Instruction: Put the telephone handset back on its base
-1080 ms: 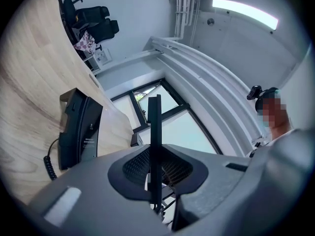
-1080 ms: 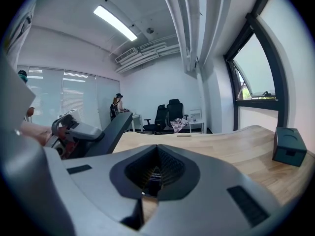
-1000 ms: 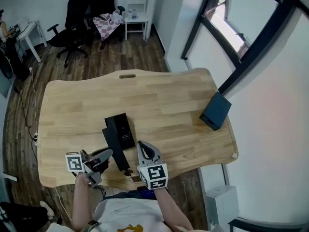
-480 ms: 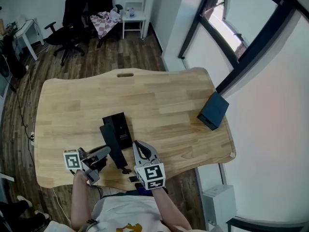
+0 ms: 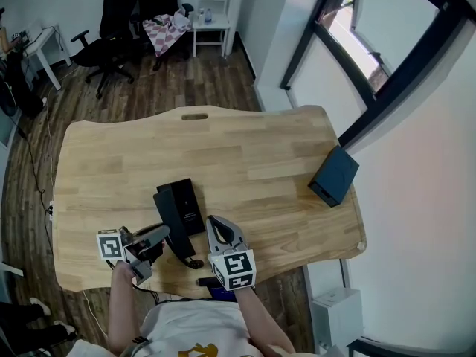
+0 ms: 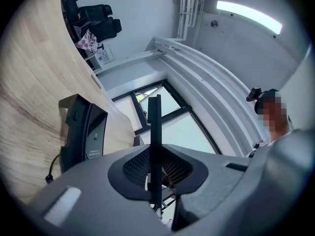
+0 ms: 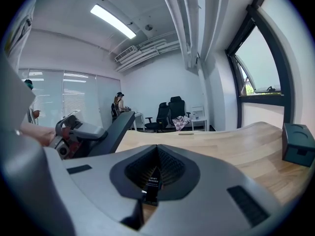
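The black telephone base [image 5: 189, 197] lies near the front of the wooden table [image 5: 260, 155]. A long black handset [image 5: 177, 233] slants along the base's left side, its lower end toward the front edge. My left gripper [image 5: 168, 233] comes at it from the left and is shut on its middle. In the left gripper view the handset [image 6: 155, 127] stands edge-on between the jaws, with the base [image 6: 83, 132] beyond. My right gripper [image 5: 214, 222] hovers just right of the handset, shut with nothing between its tips. The right gripper view shows the handset [image 7: 118, 127] in the left gripper [image 7: 74, 132].
A dark box [image 5: 333, 173] sits by the table's right edge. A cord end [image 5: 193, 262] and a small dark item [image 5: 207, 281] lie at the front edge. Office chairs [image 5: 126, 13] and a white side table [image 5: 210, 28] stand beyond the table; windows run along the right.
Both grippers have shifted only slightly near the table's front. The left gripper still holds the handset beside the base.
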The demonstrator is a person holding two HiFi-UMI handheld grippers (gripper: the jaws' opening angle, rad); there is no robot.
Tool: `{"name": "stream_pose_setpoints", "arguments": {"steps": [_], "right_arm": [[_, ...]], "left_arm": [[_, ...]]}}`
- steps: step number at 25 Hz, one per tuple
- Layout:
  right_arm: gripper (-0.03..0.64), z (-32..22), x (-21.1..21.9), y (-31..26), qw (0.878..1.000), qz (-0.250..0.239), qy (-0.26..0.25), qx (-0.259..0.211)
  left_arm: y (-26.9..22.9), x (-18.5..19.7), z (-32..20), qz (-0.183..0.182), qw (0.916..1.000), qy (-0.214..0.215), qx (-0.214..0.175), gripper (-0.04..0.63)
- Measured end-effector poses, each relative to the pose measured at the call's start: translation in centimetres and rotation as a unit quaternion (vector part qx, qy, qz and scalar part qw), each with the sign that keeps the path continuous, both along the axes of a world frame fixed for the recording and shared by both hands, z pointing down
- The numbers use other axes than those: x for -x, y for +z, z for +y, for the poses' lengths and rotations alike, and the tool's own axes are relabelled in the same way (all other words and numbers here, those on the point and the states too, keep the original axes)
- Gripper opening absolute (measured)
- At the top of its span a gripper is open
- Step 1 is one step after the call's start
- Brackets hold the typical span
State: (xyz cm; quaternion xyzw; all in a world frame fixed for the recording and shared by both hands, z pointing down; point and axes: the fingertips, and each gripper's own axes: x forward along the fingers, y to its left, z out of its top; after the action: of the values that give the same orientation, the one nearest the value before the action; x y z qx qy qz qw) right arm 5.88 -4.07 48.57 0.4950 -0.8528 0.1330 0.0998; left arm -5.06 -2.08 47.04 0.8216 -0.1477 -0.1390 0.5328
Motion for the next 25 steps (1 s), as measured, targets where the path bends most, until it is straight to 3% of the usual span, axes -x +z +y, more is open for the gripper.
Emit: {"name": "stream_pose_setpoints", "arguments": {"steps": [25], "right_arm": [[0.006,-1.4,1.6,3.5,0.998,-0.009,-0.036,0.045]], "left_arm": [[3.8,0.8,-1.6,-0.013,0.9990,-0.016,0.041,0.069]]}}
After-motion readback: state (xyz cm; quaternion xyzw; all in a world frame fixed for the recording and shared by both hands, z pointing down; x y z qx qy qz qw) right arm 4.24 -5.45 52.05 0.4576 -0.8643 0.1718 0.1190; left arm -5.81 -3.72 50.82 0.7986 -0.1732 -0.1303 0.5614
